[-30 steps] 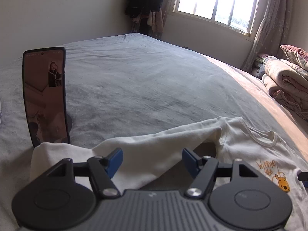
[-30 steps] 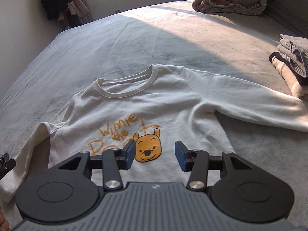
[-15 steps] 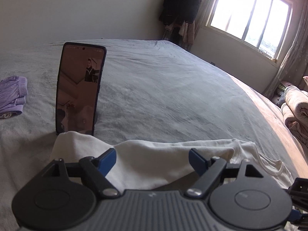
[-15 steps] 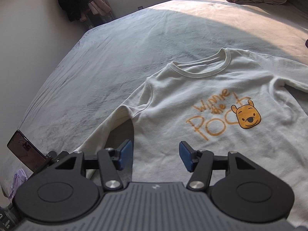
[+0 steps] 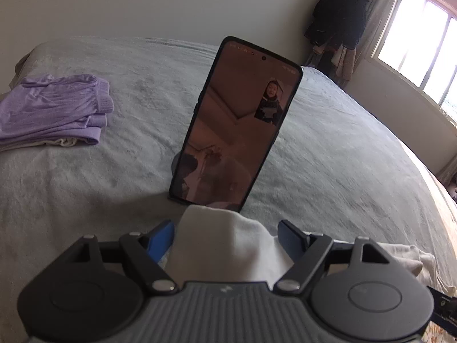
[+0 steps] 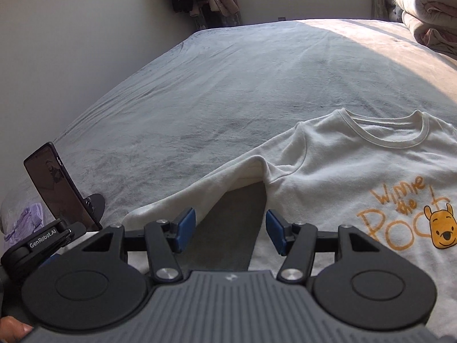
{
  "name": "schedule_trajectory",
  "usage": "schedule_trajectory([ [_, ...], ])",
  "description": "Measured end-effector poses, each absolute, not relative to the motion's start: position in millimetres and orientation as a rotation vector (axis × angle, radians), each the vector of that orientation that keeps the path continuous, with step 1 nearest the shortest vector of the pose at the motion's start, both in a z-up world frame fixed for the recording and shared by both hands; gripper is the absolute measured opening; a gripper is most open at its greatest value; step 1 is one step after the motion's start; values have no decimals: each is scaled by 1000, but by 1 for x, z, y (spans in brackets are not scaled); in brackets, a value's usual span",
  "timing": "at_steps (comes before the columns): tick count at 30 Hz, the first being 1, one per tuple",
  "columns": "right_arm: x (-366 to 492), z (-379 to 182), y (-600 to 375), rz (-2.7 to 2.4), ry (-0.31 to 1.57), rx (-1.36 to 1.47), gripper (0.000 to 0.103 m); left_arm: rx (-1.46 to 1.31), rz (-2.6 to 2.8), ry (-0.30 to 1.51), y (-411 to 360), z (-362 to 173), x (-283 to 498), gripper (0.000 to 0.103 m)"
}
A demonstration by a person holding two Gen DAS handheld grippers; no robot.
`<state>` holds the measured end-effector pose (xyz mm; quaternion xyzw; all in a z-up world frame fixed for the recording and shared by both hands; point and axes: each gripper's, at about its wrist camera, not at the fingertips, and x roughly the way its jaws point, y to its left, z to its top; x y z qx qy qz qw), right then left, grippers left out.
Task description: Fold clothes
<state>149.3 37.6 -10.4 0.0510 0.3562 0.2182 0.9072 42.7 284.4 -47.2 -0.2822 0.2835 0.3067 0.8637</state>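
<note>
My left gripper (image 5: 225, 238) hangs low in the frame with its blue pads spread, the cuff end of the sleeve (image 5: 225, 243) lying between them but not pinched; just beyond the cuff the phone (image 5: 237, 123) stands propped upright at frame centre, its screen lit. My right gripper (image 6: 230, 233) is likewise released, its pads (image 6: 185, 228) apart over the bare grey gap between sleeve and body of the sweatshirt (image 6: 357, 168), one pad beside each edge. The cream sweatshirt lies face up on the bed (image 6: 228, 85), filling the right half of the right wrist view, collar toward the top, the orange bear print (image 6: 441, 230) at the right edge. A folded purple pile (image 5: 54, 108) rests at the left edge of the left wrist view, well apart from the phone
</note>
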Motion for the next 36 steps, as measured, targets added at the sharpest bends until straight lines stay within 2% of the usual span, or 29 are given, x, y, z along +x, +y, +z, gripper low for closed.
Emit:
schedule_trajectory([
  [7,164,-11,43,465,672,80,59,-597,622,621,290,-63,38,69],
  [9,166,-13,46,471,672,89,59,-578,614,618,289,-63,38,52],
  [11,167,-14,51,533,703,116,59,-559,606,616,288,-63,38,27],
  [14,168,-16,60,634,754,159,59,-556,563,575,285,-57,35,17],
  [20,174,-19,62,815,931,410,59,-475,295,451,266,-39,35,17],
  [23,179,-23,49,818,963,551,59,-455,122,470,255,-38,39,17],
  [27,183,-47,36,808,1063,719,59,-435,-60,586,241,-46,50,20],
  [30,179,-59,35,779,1092,734,59,-387,-129,600,233,-46,49,29],
  [32,176,-65,37,773,1106,746,59,-393,-207,601,232,-46,47,46],
  [36,172,-73,42,766,1125,762,59,-435,-340,596,236,-46,42,52],
])
